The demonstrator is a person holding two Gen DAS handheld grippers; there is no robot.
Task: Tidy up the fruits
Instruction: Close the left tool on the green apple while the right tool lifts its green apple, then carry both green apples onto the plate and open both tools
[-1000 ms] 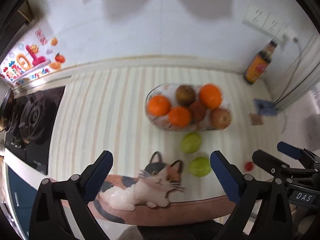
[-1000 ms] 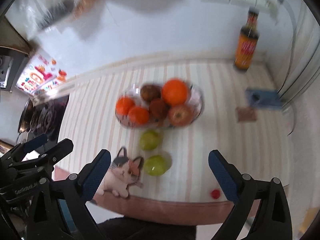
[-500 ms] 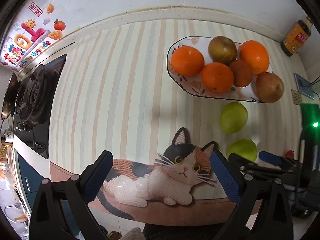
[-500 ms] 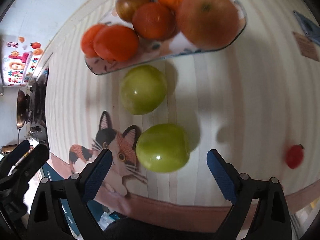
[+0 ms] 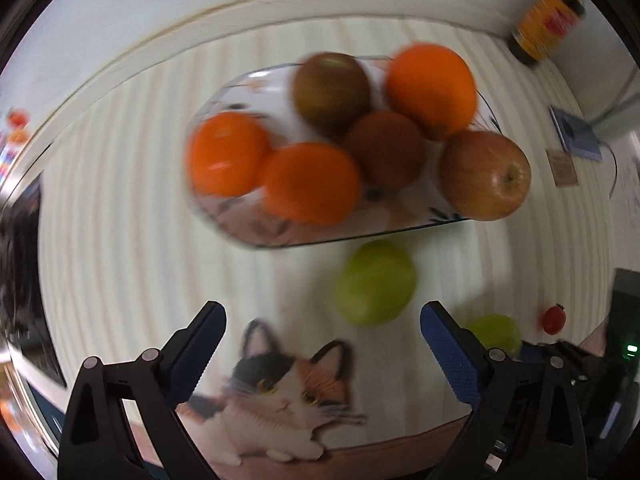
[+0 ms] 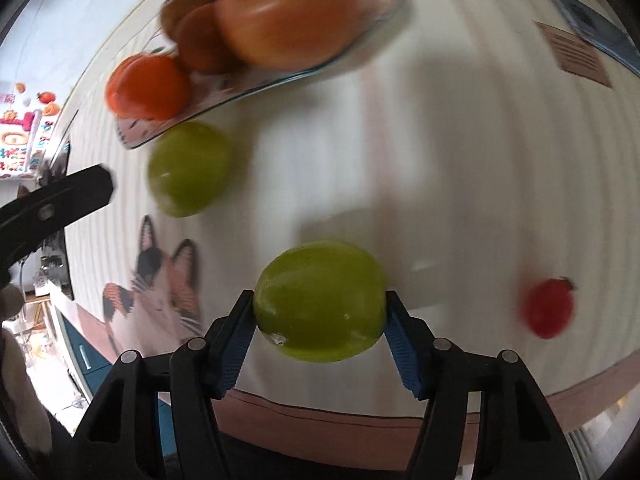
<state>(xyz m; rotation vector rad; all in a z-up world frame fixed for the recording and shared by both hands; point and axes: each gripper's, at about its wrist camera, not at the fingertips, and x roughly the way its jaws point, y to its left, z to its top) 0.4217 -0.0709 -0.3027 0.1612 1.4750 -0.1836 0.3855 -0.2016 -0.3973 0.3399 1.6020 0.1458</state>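
Note:
A glass fruit plate holds oranges, a red apple and brownish fruits. Two green apples lie on the striped mat in front of it. My right gripper is shut on the nearer green apple, its blue pads pressed on both sides; that apple shows in the left wrist view. The other green apple lies free just ahead of my left gripper, which is open and empty.
A small red tomato lies on the mat to the right. A cat picture marks the mat's front edge. A sauce bottle stands at the back right; a stove is at the left.
My right gripper has moved forward and closed on the nearer green apple. My left gripper has moved toward the plate and the other green apple, still open.

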